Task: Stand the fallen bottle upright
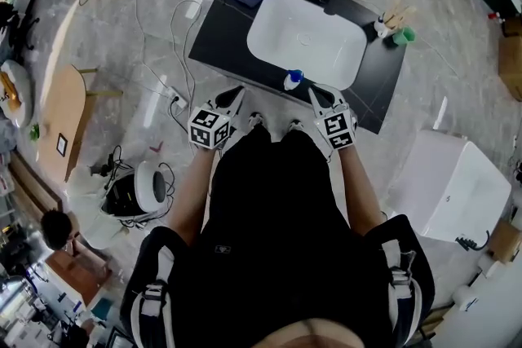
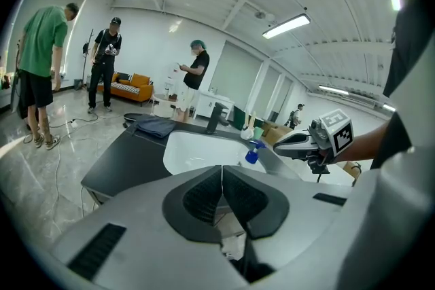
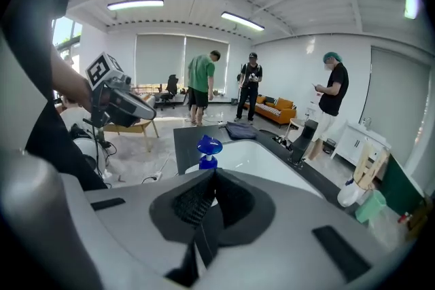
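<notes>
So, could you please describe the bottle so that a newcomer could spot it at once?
Find the black counter with the white sink set in it. At the sink's edge nearest the person stands a small bottle; it alone has a blue spray head.

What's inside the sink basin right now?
The white basin shows nothing in it. The blue-topped spray bottle sits at its near rim; inside or on the edge, I cannot tell: the right gripper covers its base in its own view.
</notes>
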Available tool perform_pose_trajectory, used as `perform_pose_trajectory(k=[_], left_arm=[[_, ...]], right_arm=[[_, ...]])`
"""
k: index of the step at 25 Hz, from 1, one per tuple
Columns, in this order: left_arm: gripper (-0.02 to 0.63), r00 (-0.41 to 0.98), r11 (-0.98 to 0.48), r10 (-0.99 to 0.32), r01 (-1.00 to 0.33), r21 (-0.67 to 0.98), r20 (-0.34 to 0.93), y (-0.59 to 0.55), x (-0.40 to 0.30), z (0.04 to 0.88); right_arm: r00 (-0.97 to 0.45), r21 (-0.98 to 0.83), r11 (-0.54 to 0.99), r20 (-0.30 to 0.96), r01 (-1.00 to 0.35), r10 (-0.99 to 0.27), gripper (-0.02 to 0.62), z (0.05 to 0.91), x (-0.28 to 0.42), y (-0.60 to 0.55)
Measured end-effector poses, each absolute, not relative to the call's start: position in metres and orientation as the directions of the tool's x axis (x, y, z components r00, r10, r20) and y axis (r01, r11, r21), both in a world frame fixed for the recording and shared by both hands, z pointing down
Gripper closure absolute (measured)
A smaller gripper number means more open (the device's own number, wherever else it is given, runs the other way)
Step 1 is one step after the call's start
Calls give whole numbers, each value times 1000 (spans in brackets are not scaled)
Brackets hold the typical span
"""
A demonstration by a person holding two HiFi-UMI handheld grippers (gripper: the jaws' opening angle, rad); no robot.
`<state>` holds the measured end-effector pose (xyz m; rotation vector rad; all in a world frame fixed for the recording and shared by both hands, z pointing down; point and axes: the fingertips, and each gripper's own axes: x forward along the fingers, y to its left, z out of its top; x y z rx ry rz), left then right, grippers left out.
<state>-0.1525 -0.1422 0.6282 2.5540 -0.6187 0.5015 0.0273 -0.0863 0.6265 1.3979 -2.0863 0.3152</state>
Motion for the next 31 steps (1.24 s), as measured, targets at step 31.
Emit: perform_pose_trajectory(k=[31], left_arm=[[591, 713, -646, -540, -692, 322, 447, -37, -88, 620]], right_arm=[[-447, 131, 651, 626, -748, -640, 535, 647, 84, -22]])
